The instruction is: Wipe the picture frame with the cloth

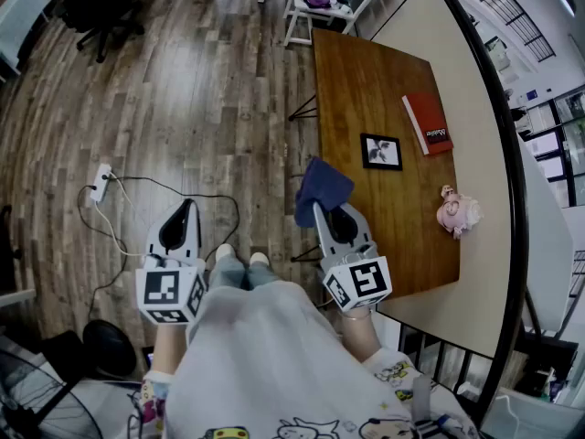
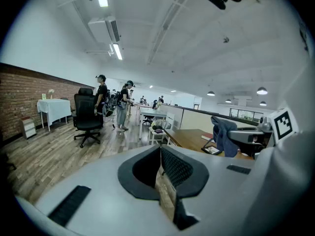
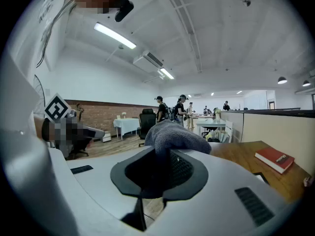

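A: Blue cloth (image 1: 322, 190) clamped in right gripper (image 1: 322, 210), near the frame (image 1: 381, 151); left gripper (image 1: 188, 207) closed on nothing, far from it.
B: Lower the cloth flat onto the frame; press lightly or it may slide.

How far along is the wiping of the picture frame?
Done: right gripper is shut on the cloth. In hand: the cloth hangs at the table edge, apart from the picture frame. Still to do: bring it onto the frame and wipe. Left gripper is shut and empty.
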Motion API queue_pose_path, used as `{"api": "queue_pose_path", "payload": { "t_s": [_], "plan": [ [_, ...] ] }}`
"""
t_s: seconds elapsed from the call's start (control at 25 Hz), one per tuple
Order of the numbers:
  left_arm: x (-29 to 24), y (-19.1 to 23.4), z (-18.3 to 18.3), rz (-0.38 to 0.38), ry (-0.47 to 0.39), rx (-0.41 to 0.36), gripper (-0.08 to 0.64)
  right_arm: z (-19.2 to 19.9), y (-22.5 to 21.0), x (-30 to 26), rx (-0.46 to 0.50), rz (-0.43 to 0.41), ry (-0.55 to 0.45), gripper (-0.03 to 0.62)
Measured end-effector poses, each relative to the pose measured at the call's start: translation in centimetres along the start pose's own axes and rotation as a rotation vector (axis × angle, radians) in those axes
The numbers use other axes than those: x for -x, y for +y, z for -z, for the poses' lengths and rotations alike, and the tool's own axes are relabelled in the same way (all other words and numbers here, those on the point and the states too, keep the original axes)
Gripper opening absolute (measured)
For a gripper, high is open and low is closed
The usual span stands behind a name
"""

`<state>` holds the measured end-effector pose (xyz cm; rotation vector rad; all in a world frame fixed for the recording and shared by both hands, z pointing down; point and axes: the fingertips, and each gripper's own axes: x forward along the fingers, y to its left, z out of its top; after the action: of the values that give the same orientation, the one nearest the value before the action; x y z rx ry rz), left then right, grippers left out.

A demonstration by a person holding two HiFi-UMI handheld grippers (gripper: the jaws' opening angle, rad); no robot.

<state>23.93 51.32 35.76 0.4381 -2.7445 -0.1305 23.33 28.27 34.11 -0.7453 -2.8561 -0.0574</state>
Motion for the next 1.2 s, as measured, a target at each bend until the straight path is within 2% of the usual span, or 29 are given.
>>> {"api": "queue_pose_path", "payload": {
  "t_s": [0.48,0.6,0.84,1.2],
  "plan": [
    [0.0,4.2,0.6,-0.001,0.015,0.013,0.014,0.0,2.3,-2.7,0.007,-0.006,0.023,0.046],
    [-0.1,5.2,0.8,0.023,0.025,0.017,0.11,-0.2,3.2,-3.4,0.012,0.006,0.019,0.046],
    [-0.8,6.3,0.9,0.047,0.048,0.009,0.199,0.0,3.6,-4.1,-0.004,0.03,0.03,0.046],
    [-6.4,7.5,-0.3,0.053,0.068,-0.008,0.253,0.3,0.1,-8.2,-0.009,0.047,0.035,0.046]
  ]
}}
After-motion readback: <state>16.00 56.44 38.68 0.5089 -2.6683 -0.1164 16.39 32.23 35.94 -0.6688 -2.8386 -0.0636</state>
